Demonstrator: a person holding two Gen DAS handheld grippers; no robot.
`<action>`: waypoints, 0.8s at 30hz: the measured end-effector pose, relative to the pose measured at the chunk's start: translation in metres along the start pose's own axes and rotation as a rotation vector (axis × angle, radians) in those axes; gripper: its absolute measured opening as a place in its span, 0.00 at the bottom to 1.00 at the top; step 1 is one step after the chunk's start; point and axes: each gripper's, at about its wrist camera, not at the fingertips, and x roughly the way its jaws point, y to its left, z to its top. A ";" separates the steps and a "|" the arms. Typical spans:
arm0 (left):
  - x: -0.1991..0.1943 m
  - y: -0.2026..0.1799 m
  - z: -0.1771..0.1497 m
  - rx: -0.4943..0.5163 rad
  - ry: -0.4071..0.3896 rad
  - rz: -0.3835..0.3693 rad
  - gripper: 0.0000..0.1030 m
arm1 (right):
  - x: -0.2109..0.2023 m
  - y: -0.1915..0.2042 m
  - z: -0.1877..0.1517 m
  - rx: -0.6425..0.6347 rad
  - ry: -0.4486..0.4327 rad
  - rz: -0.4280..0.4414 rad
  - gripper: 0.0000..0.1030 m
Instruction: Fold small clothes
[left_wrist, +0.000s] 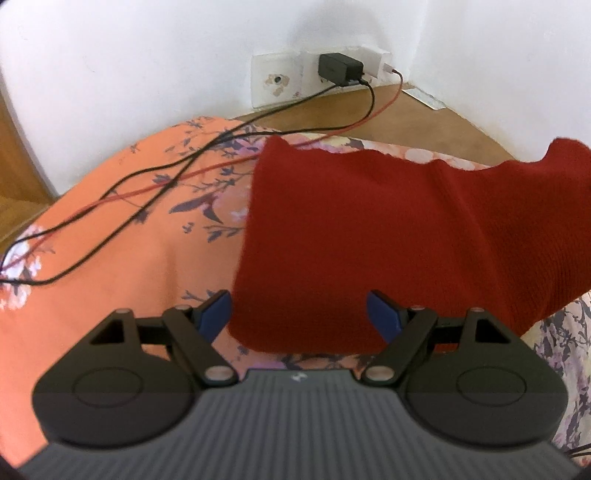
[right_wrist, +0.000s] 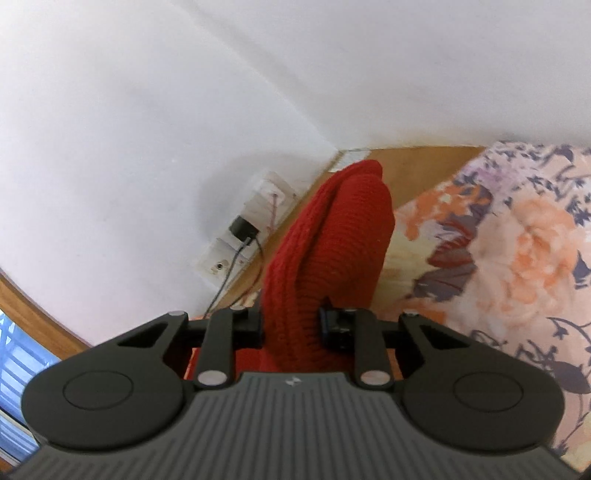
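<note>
Black charger (left_wrist: 340, 68) plugged into wall socket; black and red cables (left_wrist: 177, 173) trailing across floral bedsheet (left_wrist: 122, 229).

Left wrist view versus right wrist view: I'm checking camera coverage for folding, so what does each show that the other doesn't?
Only the left wrist view shows the open left gripper over the spread red knitted garment, plus black and red cables trailing across the orange floral bedsheet.

Only the right wrist view shows the right gripper shut on a bunched fold of that garment, and a window edge at lower left.

Both show the garment, the bedsheet, the black plug adapter and the white wall.
</note>
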 end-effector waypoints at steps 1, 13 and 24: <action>-0.001 0.003 0.001 0.000 -0.001 0.001 0.79 | -0.001 0.007 0.000 -0.002 -0.010 -0.001 0.25; -0.010 0.038 0.011 0.027 -0.033 -0.004 0.79 | 0.023 0.085 0.000 -0.060 0.003 0.022 0.21; -0.016 0.072 0.018 0.017 -0.054 -0.019 0.79 | 0.086 0.165 -0.030 -0.212 0.104 -0.013 0.21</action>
